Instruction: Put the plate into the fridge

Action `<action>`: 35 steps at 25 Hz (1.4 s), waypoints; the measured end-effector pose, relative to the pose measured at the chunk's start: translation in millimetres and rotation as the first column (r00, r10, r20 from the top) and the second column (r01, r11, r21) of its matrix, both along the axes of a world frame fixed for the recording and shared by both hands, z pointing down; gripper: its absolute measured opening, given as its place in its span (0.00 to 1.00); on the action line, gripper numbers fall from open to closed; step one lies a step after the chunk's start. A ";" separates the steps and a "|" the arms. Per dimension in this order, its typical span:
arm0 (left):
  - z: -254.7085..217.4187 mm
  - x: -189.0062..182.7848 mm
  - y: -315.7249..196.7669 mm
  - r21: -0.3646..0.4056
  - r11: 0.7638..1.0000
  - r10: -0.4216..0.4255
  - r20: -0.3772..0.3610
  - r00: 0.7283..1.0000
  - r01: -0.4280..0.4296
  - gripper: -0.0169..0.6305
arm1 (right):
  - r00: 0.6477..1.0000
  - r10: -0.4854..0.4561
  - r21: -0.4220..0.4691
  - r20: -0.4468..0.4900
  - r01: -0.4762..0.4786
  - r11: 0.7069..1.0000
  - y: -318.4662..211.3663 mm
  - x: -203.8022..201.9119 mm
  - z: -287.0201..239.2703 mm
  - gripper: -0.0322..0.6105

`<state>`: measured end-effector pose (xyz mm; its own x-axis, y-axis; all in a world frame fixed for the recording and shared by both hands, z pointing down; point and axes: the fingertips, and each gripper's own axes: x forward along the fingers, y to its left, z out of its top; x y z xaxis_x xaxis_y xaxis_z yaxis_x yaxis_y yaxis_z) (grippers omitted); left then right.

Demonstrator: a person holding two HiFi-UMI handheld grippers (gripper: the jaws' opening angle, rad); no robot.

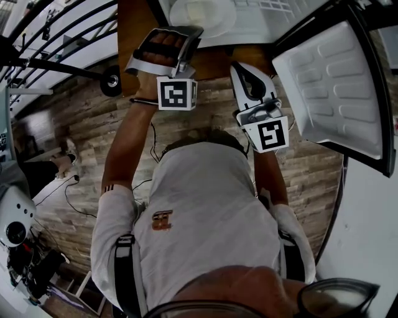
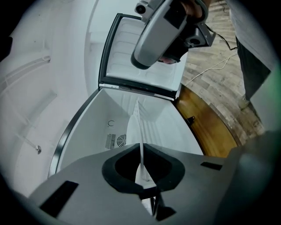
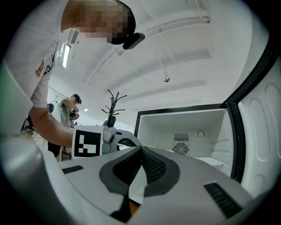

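Observation:
My left gripper (image 1: 188, 32) is shut on the rim of a white plate (image 1: 202, 15), which it holds over the white inside of the open fridge (image 1: 261, 28). In the left gripper view the plate (image 2: 133, 129) stands edge-on between the jaws of the left gripper (image 2: 141, 153) and reaches into the fridge cavity (image 2: 92, 132). The right gripper (image 1: 240, 68) hangs just right of the left one, by the open fridge door (image 1: 336, 87). Its jaws (image 3: 141, 151) are shut with nothing between them. It points at the fridge interior (image 3: 184, 127).
A brown wooden panel (image 2: 206, 127) borders the fridge opening. The floor is wood planks (image 1: 81, 124) with cables (image 1: 74, 199) across it. A fan vent (image 3: 180, 149) sits on the fridge's back wall. Behind me are a coat stand (image 3: 112, 103) and another person (image 3: 72, 107).

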<state>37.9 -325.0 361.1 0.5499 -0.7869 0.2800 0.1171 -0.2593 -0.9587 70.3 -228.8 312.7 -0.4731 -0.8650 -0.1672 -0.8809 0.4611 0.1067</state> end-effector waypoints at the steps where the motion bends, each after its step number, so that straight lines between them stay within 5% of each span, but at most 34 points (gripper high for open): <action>1: 2.3 0.8 -4.3 0.003 1.000 -0.011 0.004 1.000 0.011 0.07 | 1.000 -0.005 0.000 0.002 0.005 1.000 -2.8 1.8 1.0 0.10; 28: 36.4 28.6 -78.8 -0.022 0.976 -0.214 0.058 0.975 0.215 0.07 | 0.992 -0.126 -0.027 0.012 0.126 0.992 -56.0 42.5 18.7 0.10; 35: 37.3 32.4 -90.3 -0.041 0.953 -0.300 0.051 0.953 0.302 0.07 | 0.990 -0.140 -0.038 0.019 0.141 0.989 -62.4 50.5 23.8 0.10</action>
